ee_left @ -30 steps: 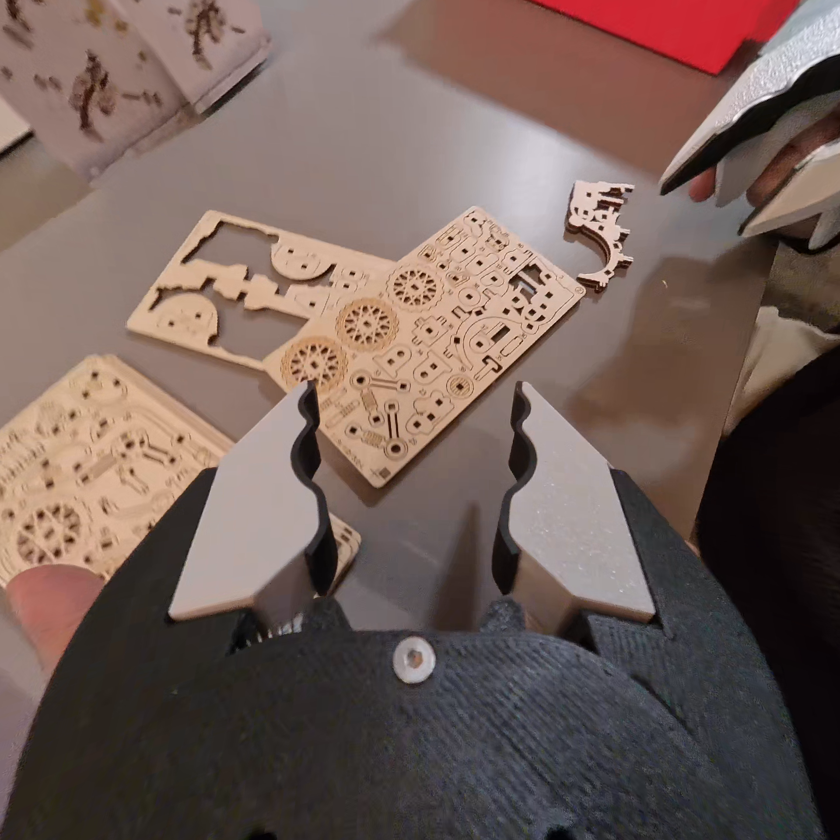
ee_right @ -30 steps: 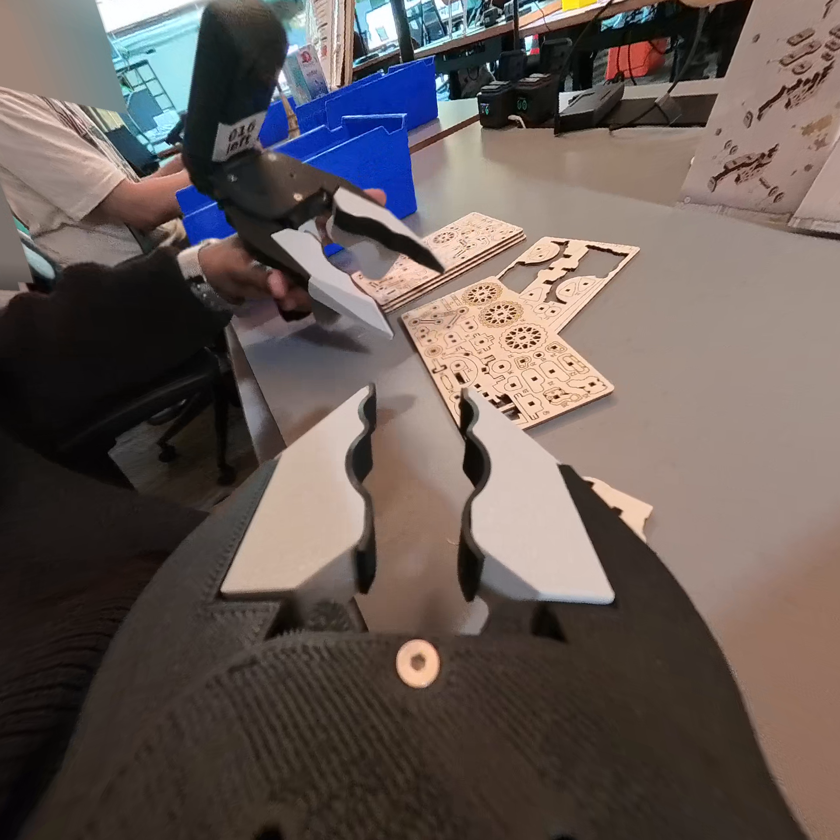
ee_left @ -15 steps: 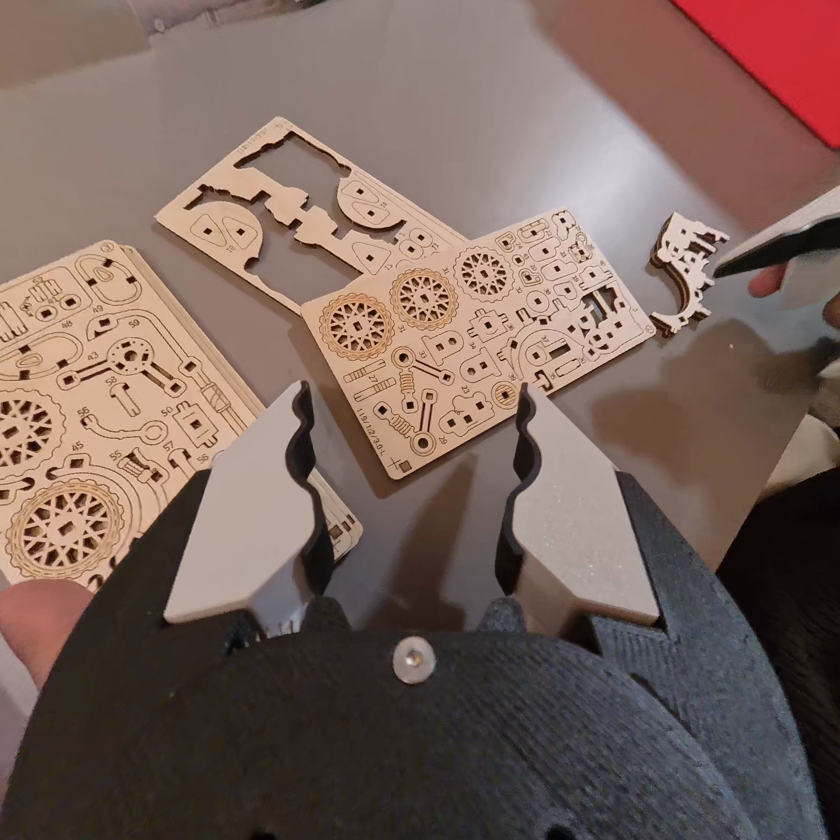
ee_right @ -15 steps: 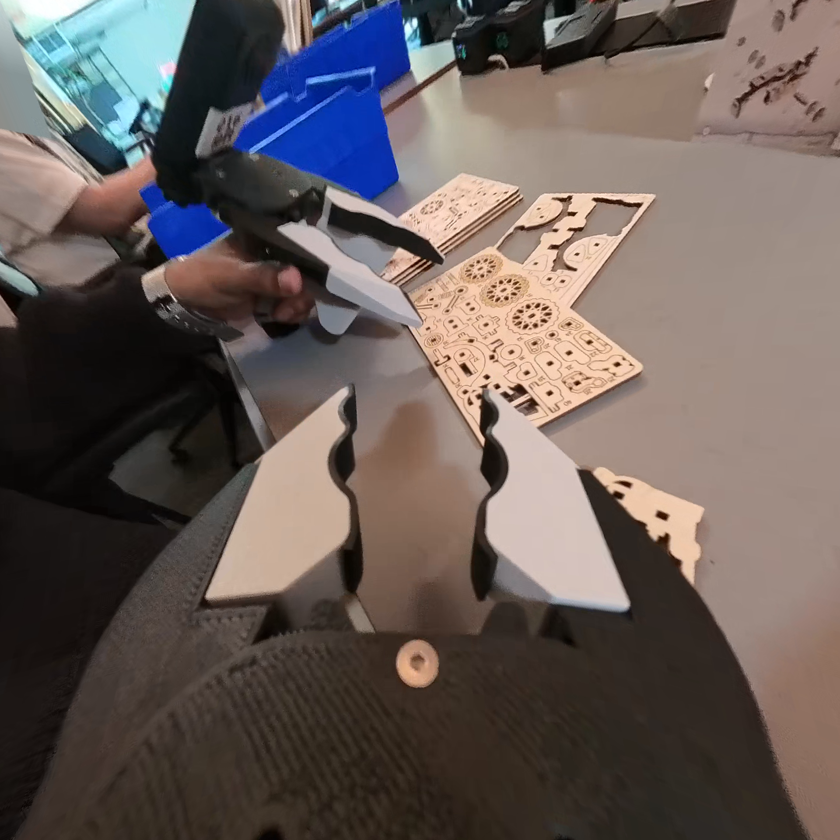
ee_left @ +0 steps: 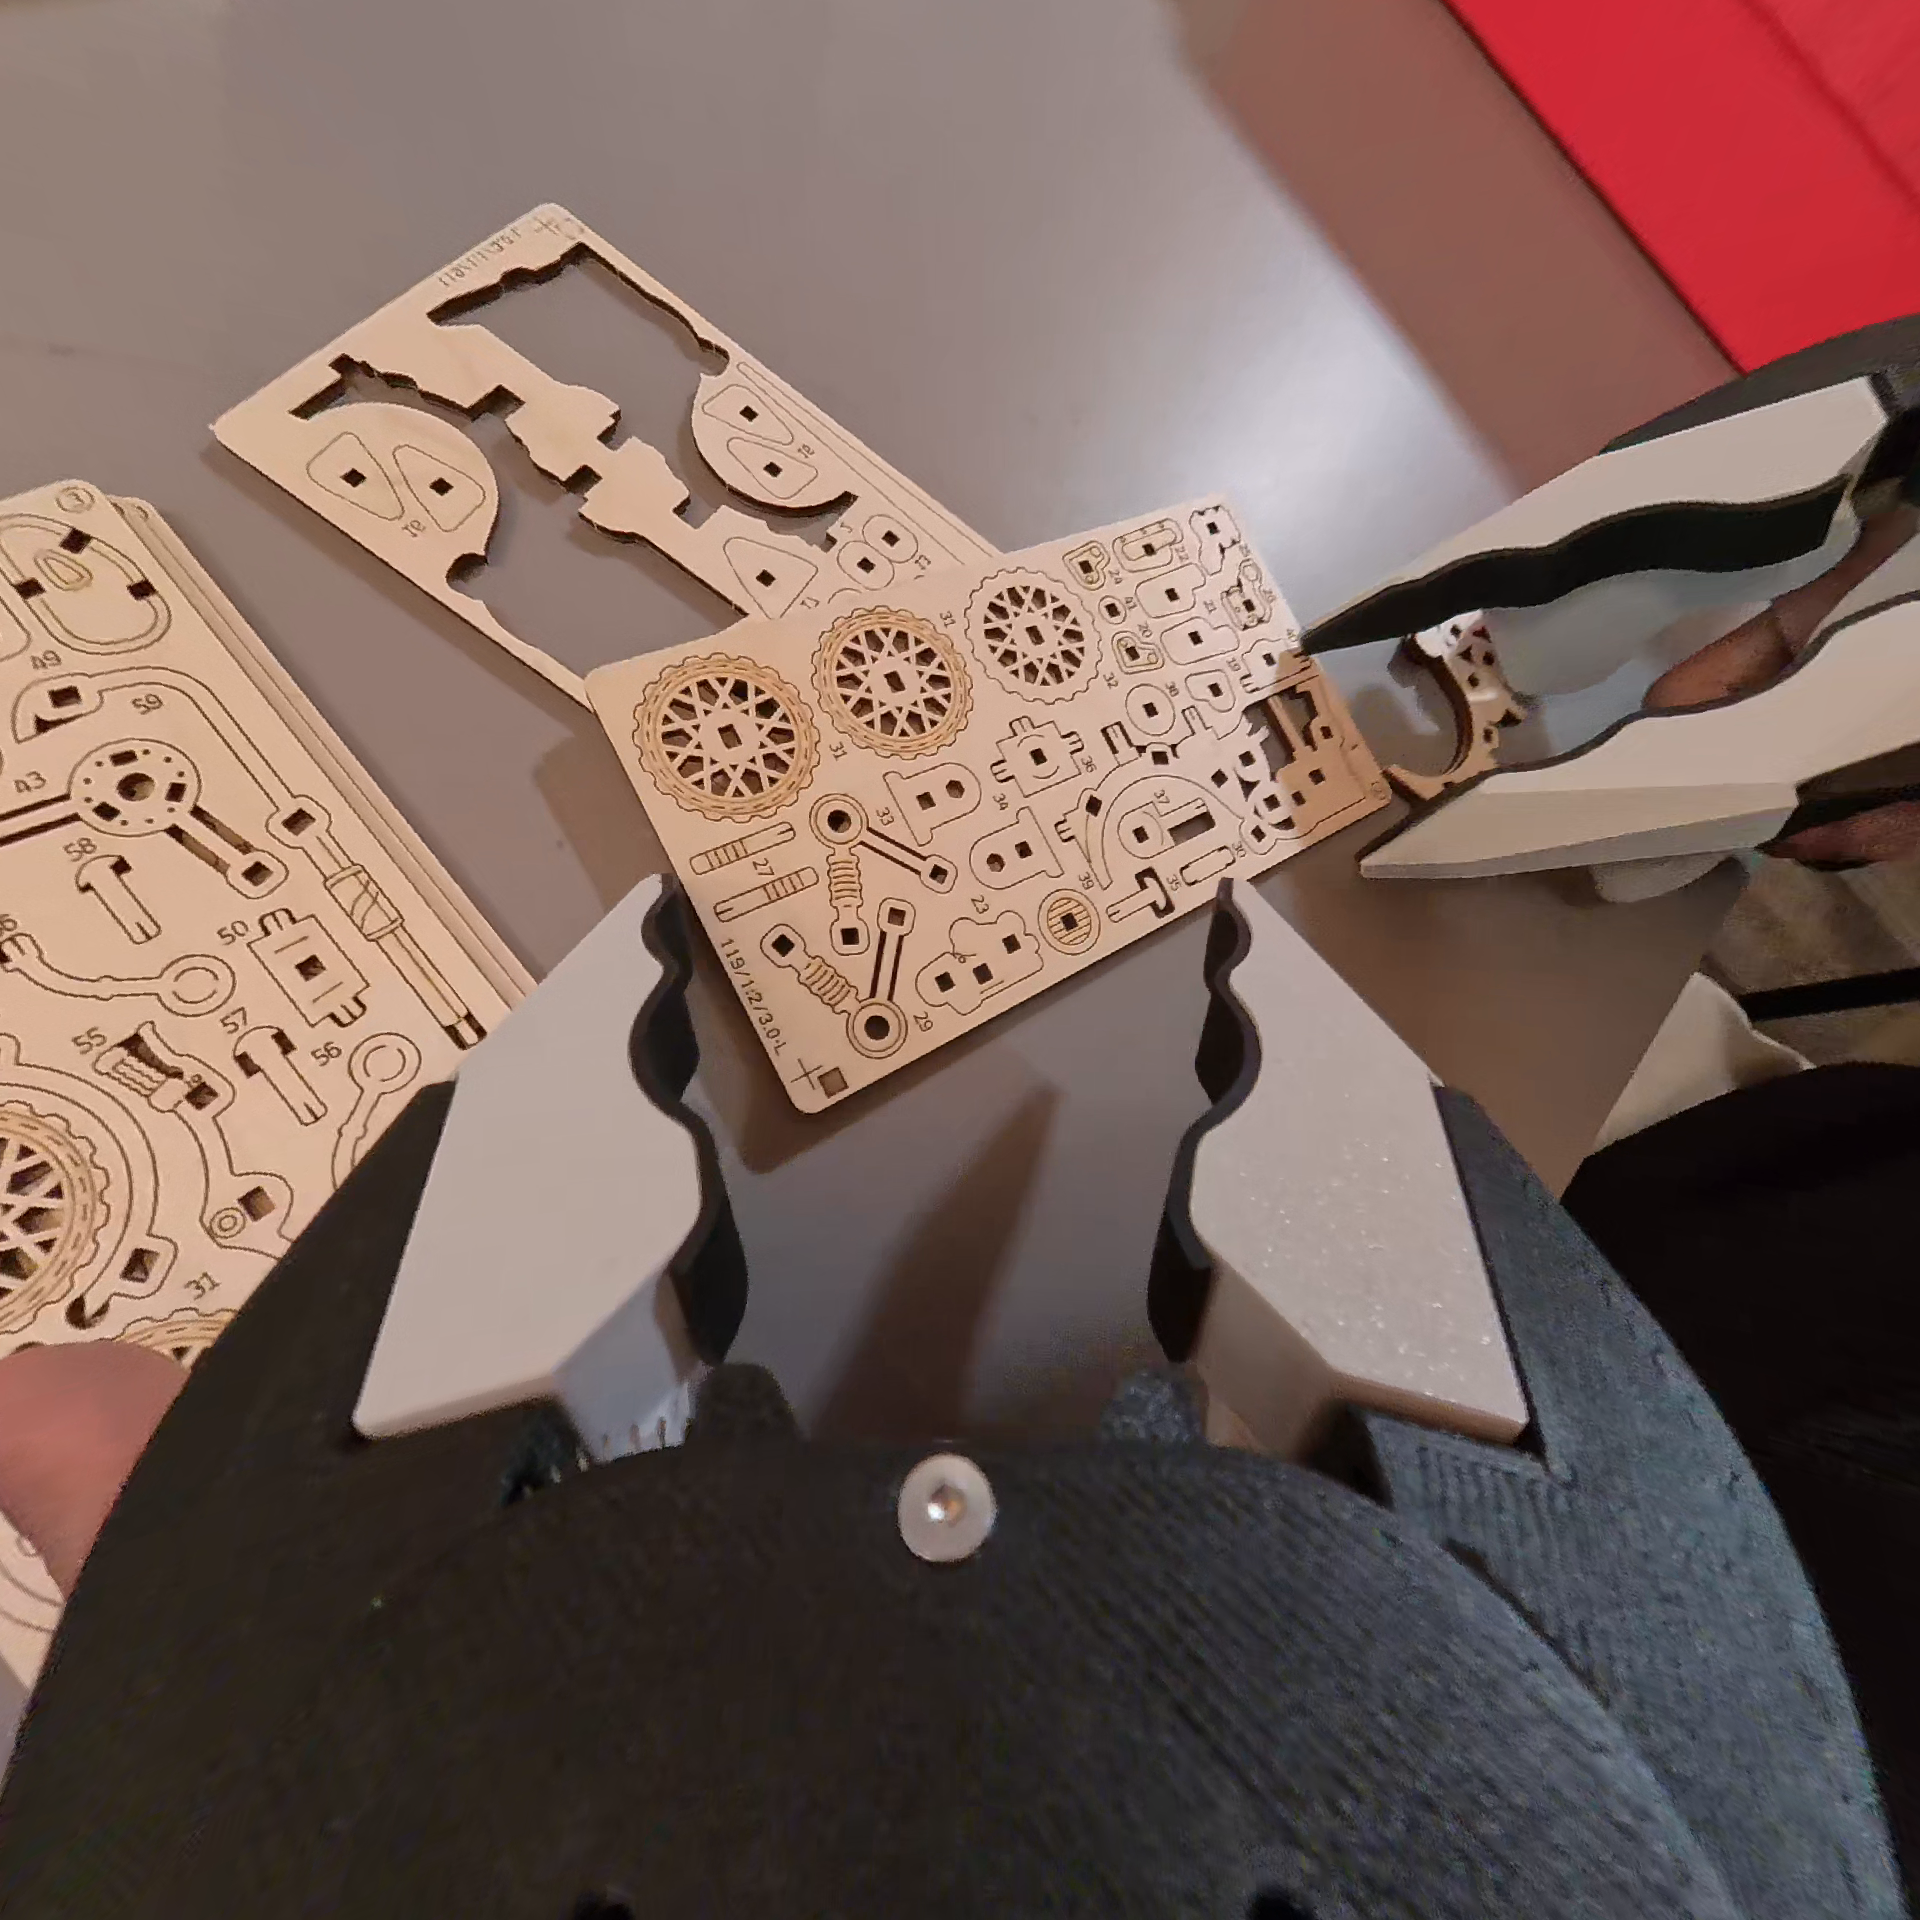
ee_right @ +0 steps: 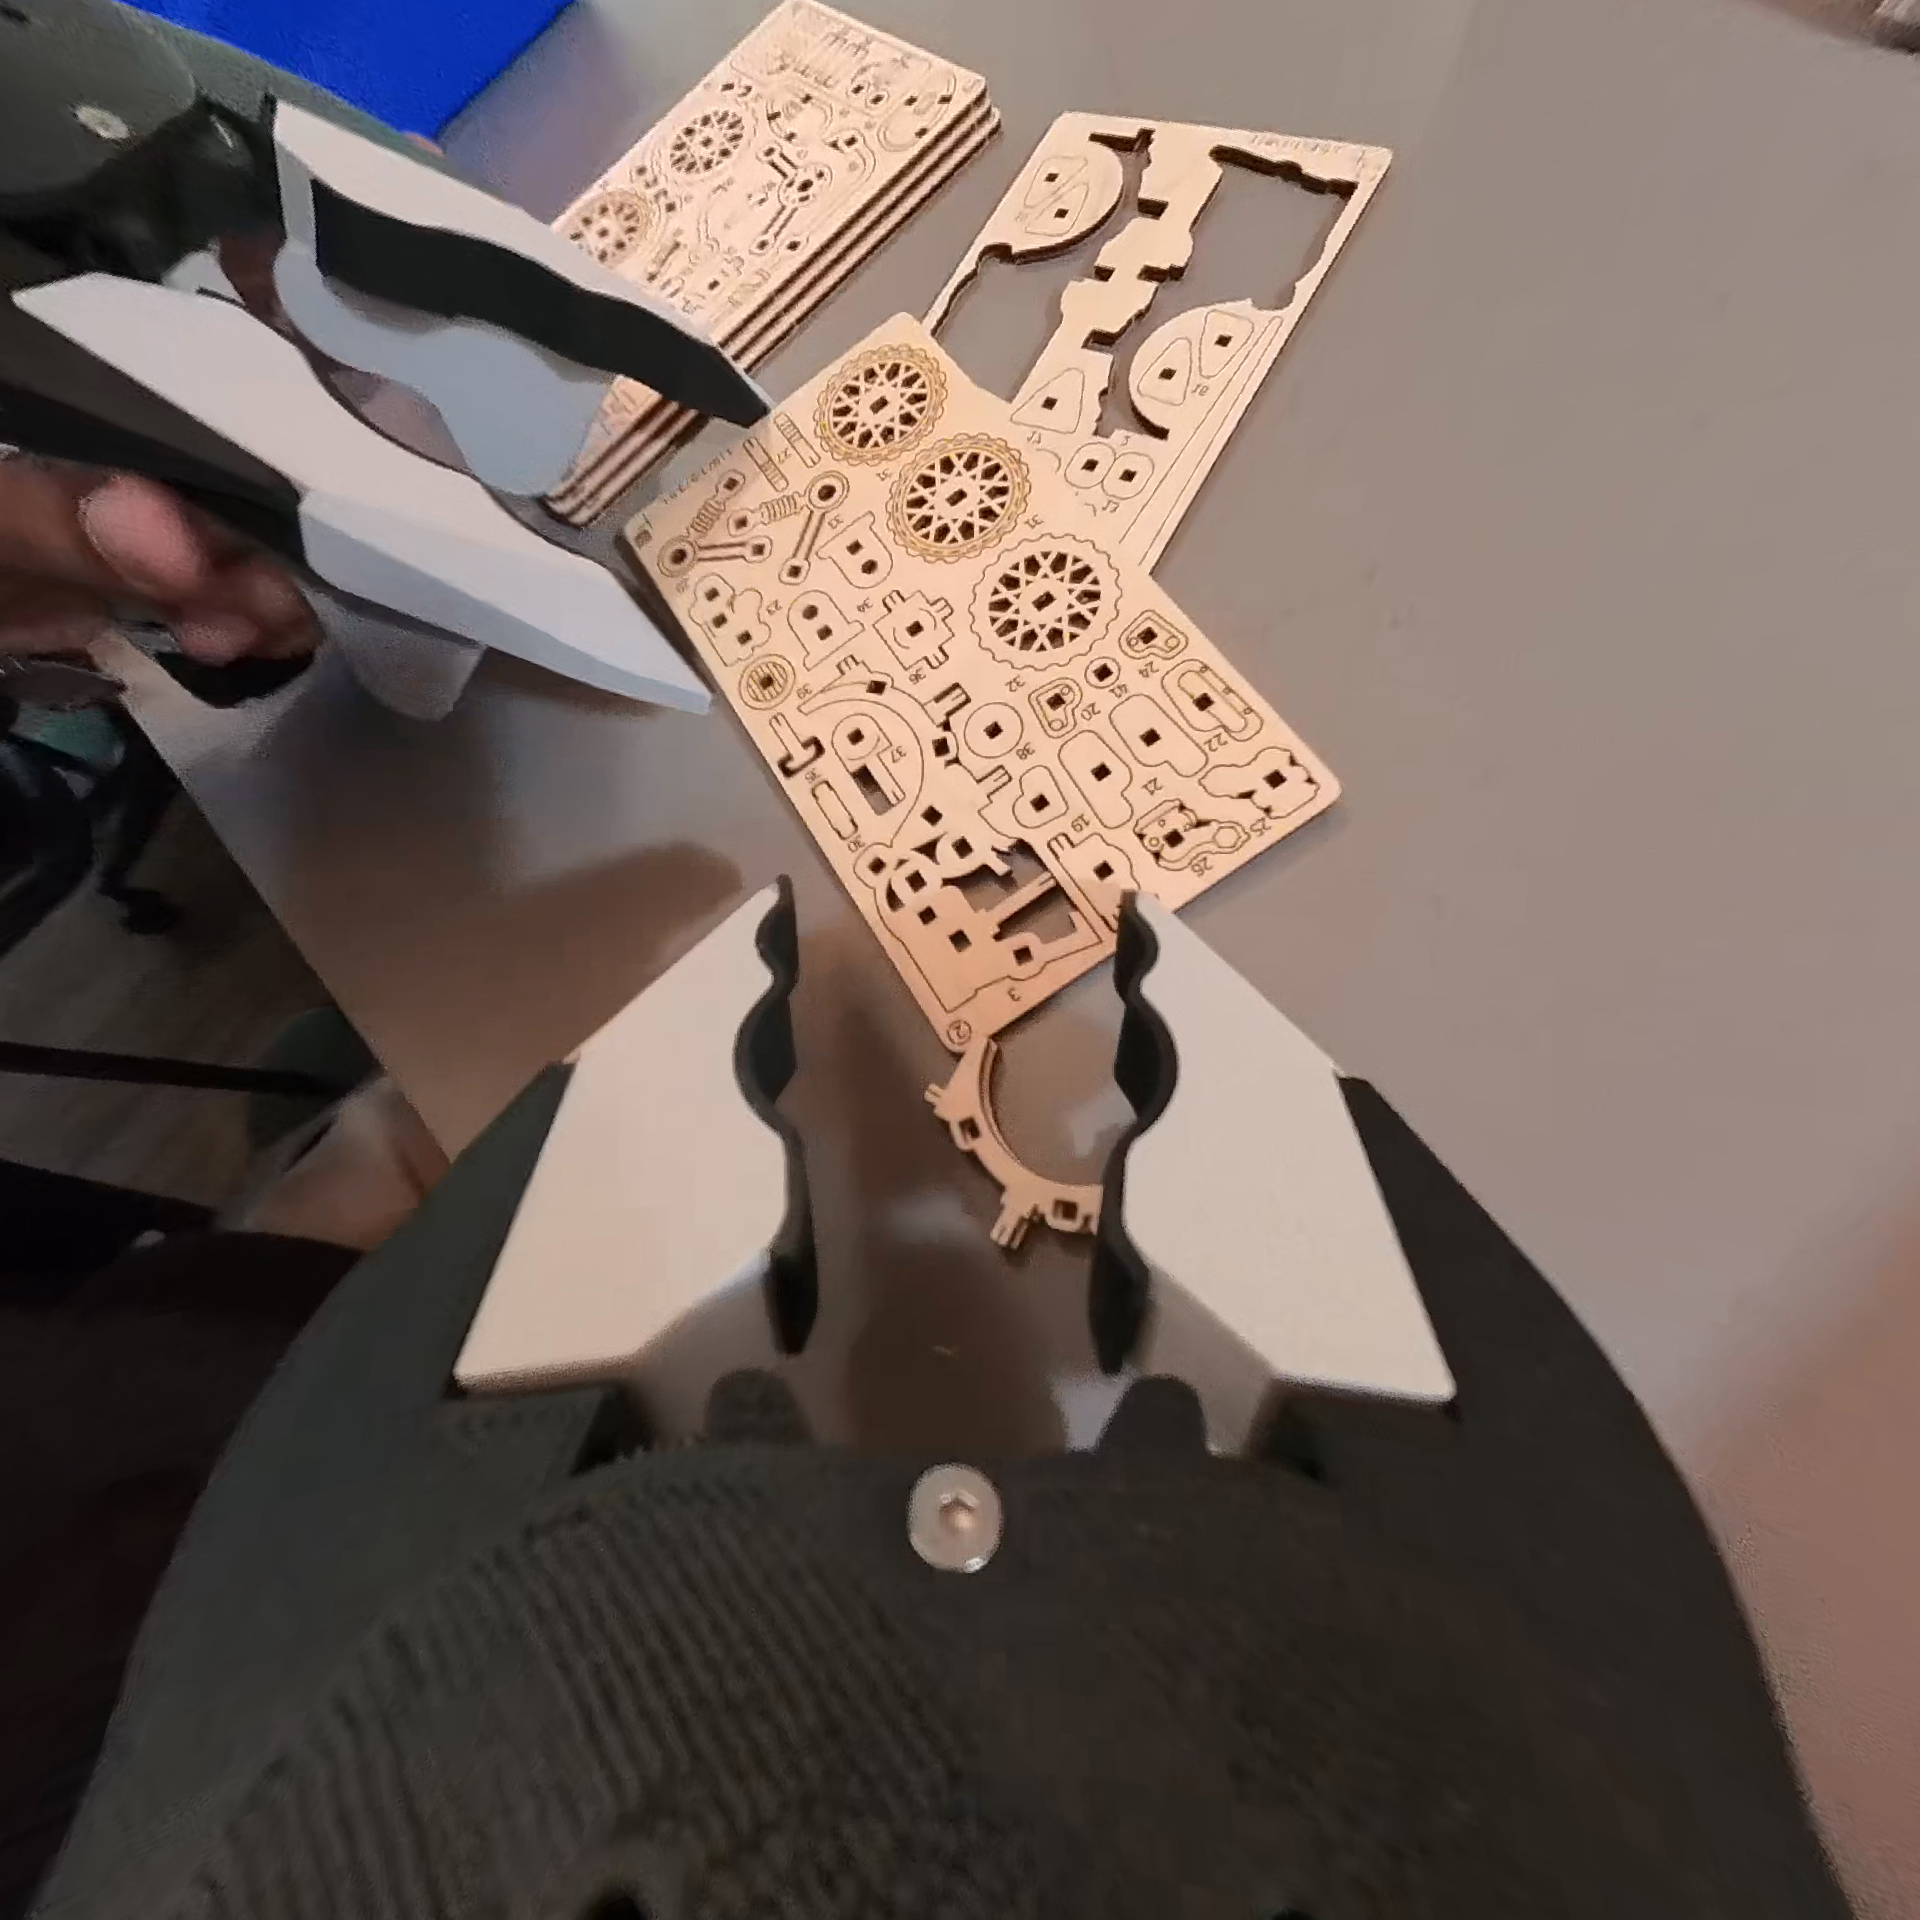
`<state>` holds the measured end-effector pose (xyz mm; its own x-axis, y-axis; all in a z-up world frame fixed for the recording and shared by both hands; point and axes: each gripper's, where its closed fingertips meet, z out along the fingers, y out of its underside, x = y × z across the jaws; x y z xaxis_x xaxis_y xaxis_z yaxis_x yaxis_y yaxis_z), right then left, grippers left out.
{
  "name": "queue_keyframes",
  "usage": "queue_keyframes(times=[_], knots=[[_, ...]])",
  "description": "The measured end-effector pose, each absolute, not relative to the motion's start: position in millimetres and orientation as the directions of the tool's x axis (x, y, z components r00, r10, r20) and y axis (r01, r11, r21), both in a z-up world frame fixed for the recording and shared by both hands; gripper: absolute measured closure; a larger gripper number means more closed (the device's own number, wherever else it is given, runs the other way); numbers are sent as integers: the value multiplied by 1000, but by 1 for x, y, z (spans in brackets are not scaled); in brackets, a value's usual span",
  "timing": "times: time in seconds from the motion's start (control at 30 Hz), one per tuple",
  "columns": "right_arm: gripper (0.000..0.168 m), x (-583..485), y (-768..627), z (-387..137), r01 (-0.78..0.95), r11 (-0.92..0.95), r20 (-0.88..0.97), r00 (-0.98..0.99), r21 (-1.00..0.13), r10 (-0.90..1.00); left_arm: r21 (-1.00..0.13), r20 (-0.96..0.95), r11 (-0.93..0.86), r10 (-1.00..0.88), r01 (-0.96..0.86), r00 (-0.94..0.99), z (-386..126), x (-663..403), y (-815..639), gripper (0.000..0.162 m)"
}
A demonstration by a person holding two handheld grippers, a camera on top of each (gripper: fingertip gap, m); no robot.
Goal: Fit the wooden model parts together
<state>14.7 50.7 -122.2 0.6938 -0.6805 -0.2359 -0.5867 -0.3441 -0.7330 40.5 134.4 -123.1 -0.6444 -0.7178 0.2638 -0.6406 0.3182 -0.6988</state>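
Both tongs hang tilted down over the grey table (ee_left: 1039, 260), each gaping wide and holding nothing. The left gripper (ee_left: 940, 904) points at the near end of the wheel-patterned wooden sheet (ee_left: 935, 831); the right gripper (ee_right: 951, 904) straddles a loose curved wooden piece (ee_right: 987, 1132) lying just beside that sheet's corner, its far end hidden behind one finger. A cut-out sheet (ee_left: 582, 416) lies partly beneath, a stack of sheets (ee_left: 156, 883) is cropped at the edge

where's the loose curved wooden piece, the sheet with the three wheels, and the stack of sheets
loose curved wooden piece (ee_right: 982, 1127), right wrist view, on its arc
sheet with three wheels (ee_left: 935, 831), left wrist view, on its middle
stack of sheets (ee_right: 790, 177), right wrist view, on the top sheet
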Motion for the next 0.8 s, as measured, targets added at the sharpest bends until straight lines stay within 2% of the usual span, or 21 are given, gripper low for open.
queue_keyframes(times=[0.23, 0.4, 0.5, 0.53, 0.57, 0.6, 0.7, 0.8], knots=[[107, 15, 50, -123, -593, -338, -249, 693, -731, -677, -690, 450, 161, -668, -706, -592, -107, 41, 135, 63], [109, 15, 50, -123, -575, -347, -230, 702, -741, -674, -667, 628, -31, -561, -745, -539, -81, 45, 141, 76], [107, 16, 50, -121, -570, -335, -236, 704, -750, -669, -628, 747, -174, -407, -758, -526, -55, 45, 144, 84], [107, 16, 50, -121, -569, -327, -241, 704, -755, -668, -597, 789, -231, -343, -768, -510, -47, 45, 146, 98], [107, 17, 50, -120, -570, -317, -249, 703, -758, -667, -562, 823, -277, -280, -780, -494, -40, 46, 148, 118], [108, 18, 51, -120, -572, -309, -258, 702, -760, -664, -524, 851, -304, -233, -796, -471, -38, 46, 149, 130], [109, 18, 51, -120, -565, -312, -254, 707, -764, -660, -493, 867, -277, -230, -825, -441, -48, 44, 141, 142], [109, 18, 52, -120, -543, -331, -224, 719, -772, -658, -506, 850, -200, -280, -839, -445, -59, 37, 128, 141]])
